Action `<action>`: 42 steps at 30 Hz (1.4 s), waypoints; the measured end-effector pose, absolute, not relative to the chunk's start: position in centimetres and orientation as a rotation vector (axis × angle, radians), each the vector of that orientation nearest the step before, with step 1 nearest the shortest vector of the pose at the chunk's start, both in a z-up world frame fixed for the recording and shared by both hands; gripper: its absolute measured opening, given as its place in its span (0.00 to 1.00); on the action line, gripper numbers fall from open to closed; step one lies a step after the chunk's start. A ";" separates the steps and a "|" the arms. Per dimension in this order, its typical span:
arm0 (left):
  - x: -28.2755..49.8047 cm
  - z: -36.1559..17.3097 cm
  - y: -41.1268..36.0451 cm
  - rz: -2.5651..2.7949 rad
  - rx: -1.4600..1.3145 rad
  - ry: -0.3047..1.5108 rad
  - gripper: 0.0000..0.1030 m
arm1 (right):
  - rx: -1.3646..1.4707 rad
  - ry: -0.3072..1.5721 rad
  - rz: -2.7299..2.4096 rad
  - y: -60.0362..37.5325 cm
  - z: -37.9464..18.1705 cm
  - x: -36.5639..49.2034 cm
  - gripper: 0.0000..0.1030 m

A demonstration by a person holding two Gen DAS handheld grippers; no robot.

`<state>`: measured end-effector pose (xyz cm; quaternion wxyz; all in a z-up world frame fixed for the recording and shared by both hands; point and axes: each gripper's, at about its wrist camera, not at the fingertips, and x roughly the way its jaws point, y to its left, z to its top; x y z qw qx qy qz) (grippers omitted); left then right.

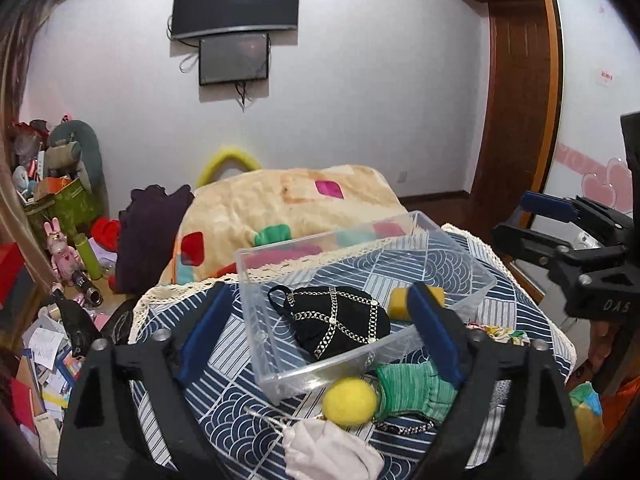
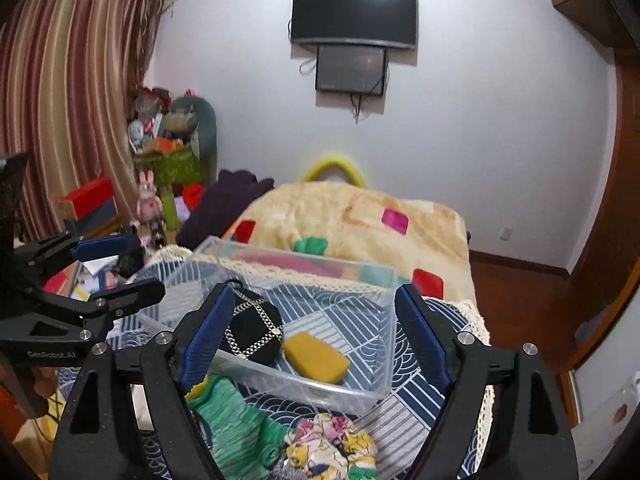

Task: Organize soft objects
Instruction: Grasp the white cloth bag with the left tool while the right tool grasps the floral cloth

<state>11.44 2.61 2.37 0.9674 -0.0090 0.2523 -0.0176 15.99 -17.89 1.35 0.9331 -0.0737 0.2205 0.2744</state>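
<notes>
A clear plastic bin [image 1: 460,248] stands on the blue patterned cloth; it also shows in the right wrist view [image 2: 384,280]. Inside lie a black chain-trimmed pouch [image 1: 340,324] [image 2: 256,332] and a yellow sponge [image 1: 398,304] [image 2: 316,356]. In front of the bin lie a yellow felt ball [image 1: 350,400], a green knit cloth [image 1: 412,388] [image 2: 232,420], a white cloth [image 1: 332,448] and a floral scrunchie [image 2: 332,448]. My left gripper [image 1: 320,332] is open and empty above the bin's near side. My right gripper [image 2: 312,340] is open and empty above the bin.
The cloth-covered table [image 1: 224,408] has a lace edge. Behind it is a bed with a beige blanket [image 1: 280,200]. Clutter, toys and boxes [image 1: 60,208] fill the floor at left. A wooden door frame [image 1: 516,100] stands at right.
</notes>
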 end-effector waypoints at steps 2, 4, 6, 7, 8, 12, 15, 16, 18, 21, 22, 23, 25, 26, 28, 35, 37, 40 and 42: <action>10.6 2.4 2.7 -0.029 -0.023 0.495 0.96 | -0.140 0.431 0.556 -18.4 1.4 15.3 0.80; 9.8 2.1 2.7 -0.021 -0.022 0.487 0.96 | -0.129 0.416 0.553 -18.9 1.2 14.6 0.81; 9.2 1.6 2.7 -0.017 -0.016 0.492 0.97 | -0.120 0.417 0.554 -19.4 0.9 14.1 0.81; 8.9 1.3 2.7 -0.017 -0.014 0.495 0.97 | -0.114 0.420 0.552 -19.6 0.5 14.0 0.81; 8.6 0.9 2.6 -0.017 -0.012 0.500 0.97 | -0.112 0.423 0.549 -19.8 0.2 13.8 0.81; 7.9 -1.1 2.4 -0.017 -0.006 0.536 0.97 | -0.111 0.449 0.539 -20.3 -1.2 13.3 0.81; 7.8 -2.8 2.3 -0.016 -0.008 0.569 0.97 | -0.119 0.479 0.531 -20.6 -2.6 13.2 0.81; 7.8 -3.3 2.3 -0.018 -0.011 0.581 0.97 | -0.126 0.492 0.524 -20.6 -3.3 13.2 0.81; 7.9 -4.7 2.4 -0.019 -0.026 0.616 0.97 | -0.130 0.514 0.521 -20.8 -4.2 13.0 0.81; 7.9 -6.4 2.6 -0.014 -0.054 0.655 0.97 | -0.129 0.549 0.519 -21.0 -5.6 13.2 0.81; 7.8 -6.8 2.8 -0.012 -0.062 0.666 0.97 | -0.126 0.559 0.516 -21.1 -6.0 13.3 0.81; 7.9 -7.3 3.0 -0.008 -0.073 0.677 0.97 | -0.122 0.571 0.515 -21.2 -6.4 13.4 0.81; 7.8 -8.1 3.4 -0.002 -0.095 0.700 0.97 | -0.110 0.592 0.513 -21.4 -7.2 13.5 0.81; 7.8 -8.4 3.6 0.000 -0.104 0.708 0.97 | -0.103 0.606 0.513 -21.4 -7.5 13.6 0.81; 7.5 -9.1 4.1 0.006 -0.122 0.709 0.97 | -0.091 0.626 0.510 -21.6 -8.3 13.9 0.80; 6.5 -10.6 4.3 -0.043 -0.166 0.716 0.78 | -0.060 0.655 0.514 -22.1 -9.2 13.6 0.57; 6.4 -11.0 4.2 -0.075 -0.190 0.732 0.70 | -0.053 0.661 0.520 -22.1 -9.2 13.5 0.49; 6.3 -11.5 3.8 -0.103 -0.189 0.745 0.57 | -0.050 0.664 0.523 -22.2 -9.3 13.4 0.36; 6.0 -11.6 3.4 -0.099 -0.174 0.740 0.56 | -0.049 0.664 0.527 -22.3 -9.4 13.3 0.30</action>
